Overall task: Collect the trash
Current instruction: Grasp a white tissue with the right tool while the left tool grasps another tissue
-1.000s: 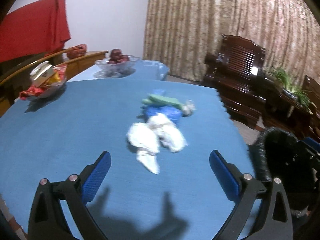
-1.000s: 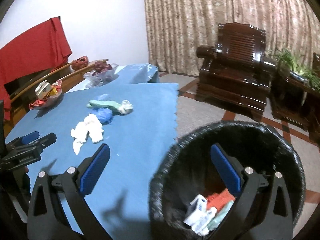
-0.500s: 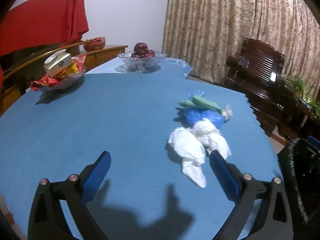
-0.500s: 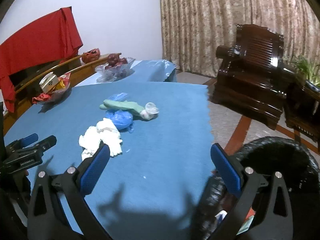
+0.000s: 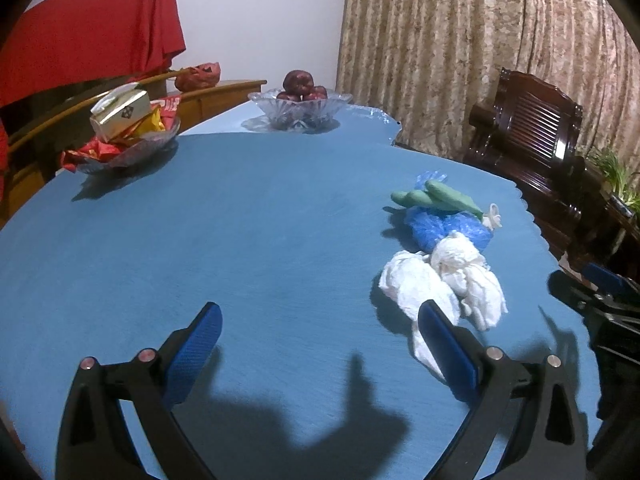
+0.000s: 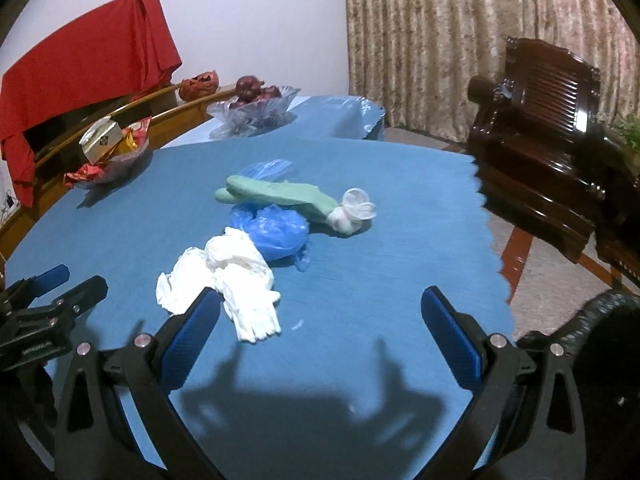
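Blue-padded left gripper [image 5: 320, 344] and right gripper [image 6: 320, 328] both hang wide apart, holding nothing. Crumpled white tissue wads [image 6: 224, 276] sit at about 10 o'clock from the right one, touching a scrunched blue plastic bag [image 6: 272, 230] and a green glove-like piece [image 6: 280, 196]. Plenty of bare blue tablecloth [image 5: 200, 240] to the left; its scalloped edge [image 6: 496, 240] runs at 3 o'clock, black bin [image 6: 600, 320] just beyond.

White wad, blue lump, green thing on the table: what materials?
White wad: looks like crumpled tissue paper, matte and creased. Blue lump: thin plastic film, glossy, translucent wrinkles. Green thing: smooth and matte, maybe rubber or foam; cannot tell.
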A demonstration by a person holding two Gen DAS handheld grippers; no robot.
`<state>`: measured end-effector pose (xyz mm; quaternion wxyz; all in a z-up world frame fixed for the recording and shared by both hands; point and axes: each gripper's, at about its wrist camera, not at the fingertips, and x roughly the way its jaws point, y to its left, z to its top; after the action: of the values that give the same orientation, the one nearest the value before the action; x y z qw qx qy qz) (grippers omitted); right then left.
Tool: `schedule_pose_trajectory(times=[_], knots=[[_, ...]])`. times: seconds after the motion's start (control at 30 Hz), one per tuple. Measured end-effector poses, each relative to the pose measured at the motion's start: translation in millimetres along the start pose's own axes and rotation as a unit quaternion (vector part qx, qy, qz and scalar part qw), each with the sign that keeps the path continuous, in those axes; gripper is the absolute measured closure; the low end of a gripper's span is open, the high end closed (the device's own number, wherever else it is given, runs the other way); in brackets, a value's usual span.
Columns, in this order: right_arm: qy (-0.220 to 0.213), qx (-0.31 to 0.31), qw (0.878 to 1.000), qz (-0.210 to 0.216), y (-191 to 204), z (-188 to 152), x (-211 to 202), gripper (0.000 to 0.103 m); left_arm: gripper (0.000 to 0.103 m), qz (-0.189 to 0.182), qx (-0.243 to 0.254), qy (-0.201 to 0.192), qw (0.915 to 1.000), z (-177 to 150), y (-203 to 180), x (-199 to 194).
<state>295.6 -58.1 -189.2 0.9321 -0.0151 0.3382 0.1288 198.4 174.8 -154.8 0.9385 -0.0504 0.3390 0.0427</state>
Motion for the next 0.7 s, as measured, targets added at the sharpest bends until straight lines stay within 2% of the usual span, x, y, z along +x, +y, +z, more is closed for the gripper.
schedule_pose_trajectory(times=[0.2, 0.3, 0.37, 0.4, 0.43, 0.5, 0.57, 0.67, 0.7], knots=[[0.024, -0.013, 1.0, 0.013, 16.6, 2.7, 34.7, 0.005, 0.007, 0.004, -0.009, 0.006, 0.9999, -0.8, 9.7, 9.0], [0.05, -0.015, 0.999, 0.016, 22.1, 3.3, 53.9, 0.006, 0.007, 0.004, -0.013, 0.009, 0.9999, -1.0, 12.8, 12.3], [0.067, -0.014, 0.997, 0.025, 25.1, 4.4, 64.6, 0.014, 0.007, 0.005, -0.015, 0.009, 0.9998, -0.8, 13.6, 13.7], [0.073, -0.015, 0.997, 0.03, 26.6, 5.4, 68.2, 0.024, 0.007, 0.004, -0.017, 0.01, 0.9998, -0.6, 13.8, 14.8], [0.08, -0.017, 0.996, 0.035, 28.7, 6.1, 71.7, 0.029, 0.007, 0.004, -0.018, 0.011, 0.9998, -0.4, 14.3, 15.4], [0.094, -0.023, 0.994, 0.042, 32.6, 5.2, 77.3, 0.031, 0.007, 0.004, -0.021, 0.011, 0.9997, 0.1, 13.8, 16.6], [0.102, -0.031, 0.993, 0.052, 37.6, 3.9, 79.7, 0.039, 0.007, 0.003, -0.022, 0.011, 0.9997, 0.7, 13.0, 17.3], [0.109, -0.042, 0.991, 0.064, 44.2, 2.2, 81.4, 0.055, 0.007, 0.002, -0.02, 0.012, 0.9997, 1.5, 9.0, 18.0], [0.111, -0.043, 0.991, 0.069, 44.9, 1.7, 81.4, 0.063, 0.007, 0.002, -0.019, 0.012, 0.9998, 1.9, 7.4, 18.4]])
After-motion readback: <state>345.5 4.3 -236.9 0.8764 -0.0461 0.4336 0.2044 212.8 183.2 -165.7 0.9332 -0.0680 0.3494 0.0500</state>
